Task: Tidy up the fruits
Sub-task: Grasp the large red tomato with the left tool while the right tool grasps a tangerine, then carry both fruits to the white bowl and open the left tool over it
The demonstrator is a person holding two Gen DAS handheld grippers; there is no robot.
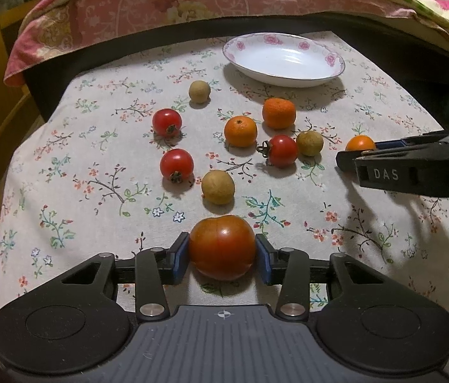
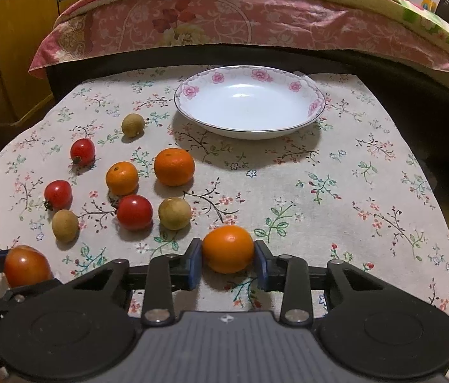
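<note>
Right gripper (image 1: 356, 156) hides half an orange (image 1: 360, 143).

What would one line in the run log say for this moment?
left gripper: shut on big tomato | right gripper: shut on orange | plate: empty

Two low, near views toward plate (image 1: 283, 59)

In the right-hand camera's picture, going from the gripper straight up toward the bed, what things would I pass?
Right gripper → the orange fruit between its fingers → bare flowered tablecloth → flower-rimmed white dish → pink bedcover.
</note>
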